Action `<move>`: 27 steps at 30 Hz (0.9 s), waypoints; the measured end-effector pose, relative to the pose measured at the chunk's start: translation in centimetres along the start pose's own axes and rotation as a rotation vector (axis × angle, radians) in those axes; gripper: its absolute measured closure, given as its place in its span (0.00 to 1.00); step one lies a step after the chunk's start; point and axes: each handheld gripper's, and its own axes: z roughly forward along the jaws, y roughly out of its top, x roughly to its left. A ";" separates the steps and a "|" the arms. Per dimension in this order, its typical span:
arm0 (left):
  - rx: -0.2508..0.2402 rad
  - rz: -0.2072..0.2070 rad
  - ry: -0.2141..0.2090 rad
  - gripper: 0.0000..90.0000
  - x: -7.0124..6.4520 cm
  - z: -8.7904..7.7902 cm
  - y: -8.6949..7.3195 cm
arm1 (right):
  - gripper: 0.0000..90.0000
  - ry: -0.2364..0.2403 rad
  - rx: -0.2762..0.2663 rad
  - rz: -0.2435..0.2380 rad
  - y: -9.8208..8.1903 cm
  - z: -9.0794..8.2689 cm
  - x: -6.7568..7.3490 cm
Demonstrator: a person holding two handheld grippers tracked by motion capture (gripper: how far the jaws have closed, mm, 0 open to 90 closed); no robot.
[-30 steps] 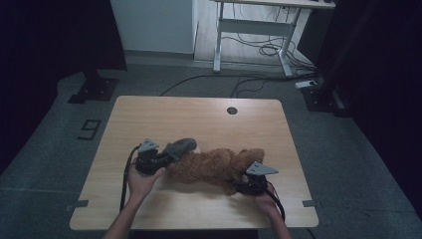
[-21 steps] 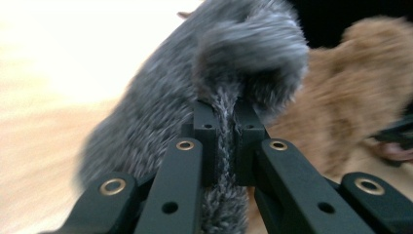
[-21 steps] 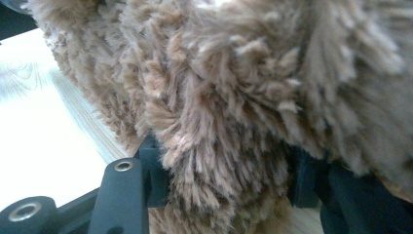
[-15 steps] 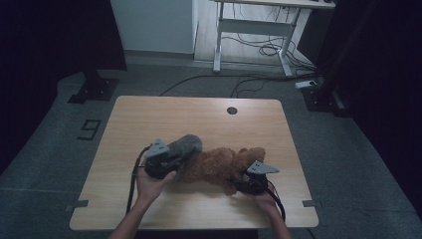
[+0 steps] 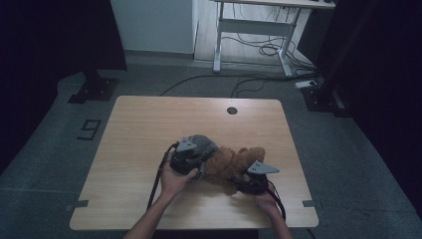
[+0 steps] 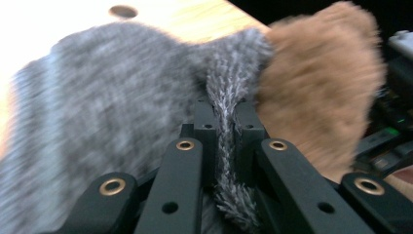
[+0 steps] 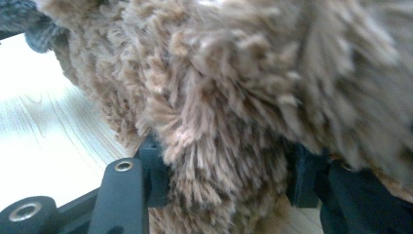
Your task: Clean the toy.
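Forearms come in from the near edge of the desk (image 5: 149, 124), each hand wrapped around a gripper, and meet over a brown plush toy (image 5: 231, 164) lying right of centre on the near half of the wood. The left hand (image 5: 175, 180) reaches up and rightward, palm under the body of the left gripper (image 5: 191, 158), which points toward the toy's left end; its grey plate sits on top. In the left gripper view the jaws are pinched nearly together on a ribbed fold of a grey knit cloth (image 6: 122, 97), the fold standing up between the pads, with the rest of the cloth bunched to the left and the brown fur touching it on the right. From above, the cloth (image 5: 199, 144) caps the toy's left end. The right hand (image 5: 266, 201) lies low by the desk's near edge, its gripper (image 5: 251, 181) aimed leftward into the toy's lower right side. In the right gripper view the jaws stand about half open, pressed on a thick tuft of fur (image 7: 229, 161) that fills the gap.
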 end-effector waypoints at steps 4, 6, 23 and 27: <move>-0.040 -0.033 0.002 0.93 1.8 -2.6 -1.1 | 0.53 -0.007 0.005 -0.021 0.1 0.1 0.3; -0.047 -0.023 0.040 0.93 2.3 -3.7 -1.3 | 0.53 -0.007 0.005 -0.015 0.1 0.1 0.2; -0.121 0.070 0.024 0.93 -0.9 -5.4 2.8 | 0.53 -0.014 0.003 0.006 0.1 0.1 0.1; -0.112 0.144 -0.040 0.93 -5.1 -2.5 5.4 | 0.53 -0.016 0.002 0.013 0.1 0.2 0.1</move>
